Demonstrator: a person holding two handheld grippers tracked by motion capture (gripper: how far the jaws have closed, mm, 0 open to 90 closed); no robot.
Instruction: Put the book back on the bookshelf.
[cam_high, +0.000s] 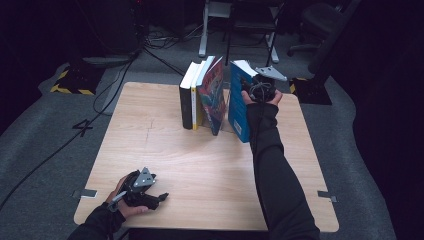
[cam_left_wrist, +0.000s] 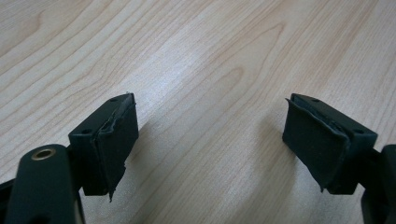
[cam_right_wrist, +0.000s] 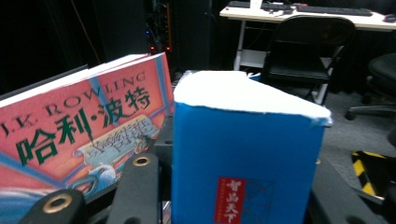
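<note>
right fingers (cam_high: 248, 86) clamped on blue book (cam_high: 239, 102), upright at worktop (cam_high: 200, 165) far edge | row of books (cam_high: 202, 95) just to its left, small gap | left fingers (cam_high: 159, 198) apart, idle, near edge

Blue book (cam_high: 239, 107) with white page edges and a red label with pale characters on its spine, near the table's (cam_high: 200, 170) far edge; the table is light wood grain. Next to it a red-orange book (cam_high: 212, 95) with green characters and blue stripes, then a yellow-spined book (cam_high: 196, 102) and a black one (cam_high: 185, 102). Both grippers, left (cam_high: 159, 198) and right (cam_high: 250, 86), are black with grey top plates.
</note>
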